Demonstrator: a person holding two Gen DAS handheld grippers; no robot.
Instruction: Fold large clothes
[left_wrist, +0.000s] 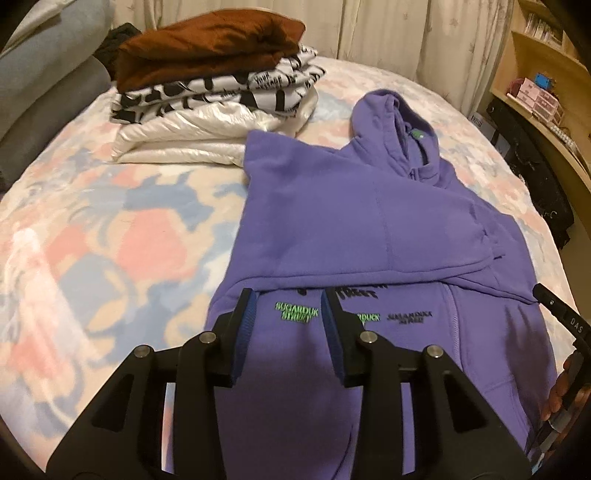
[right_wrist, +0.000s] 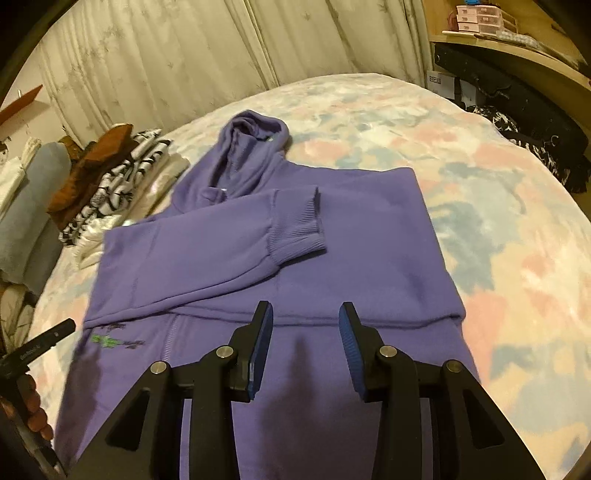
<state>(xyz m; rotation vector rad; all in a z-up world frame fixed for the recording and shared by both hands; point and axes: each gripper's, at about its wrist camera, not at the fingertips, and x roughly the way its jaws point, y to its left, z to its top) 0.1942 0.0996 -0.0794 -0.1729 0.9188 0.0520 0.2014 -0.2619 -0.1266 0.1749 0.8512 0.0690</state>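
We hold both claws above the purple hoodie, which lies flat on the pastel bedspread just ahead of and beneath them. The left claw stands partly spread with nothing between its blue pads; only the green chest lettering shows through the gap. The right claw is likewise partly spread and empty, its pads clear of the cloth. Ahead of the right claw both sleeves are laid across the chest, the ribbed cuff uppermost; we judge this keeps the body a narrow rectangle, so the hem can next be brought up toward the hood. Far ahead and left of the left claw sits a stack of folded clothes, presumably where the finished item will go. Hidden: the hem and lower body pass under both claws and out of frame. The second line of print is partly covered by the sleeve. Motion blur smears the bedspread. Whether either claw touches the fabric we cannot tell.
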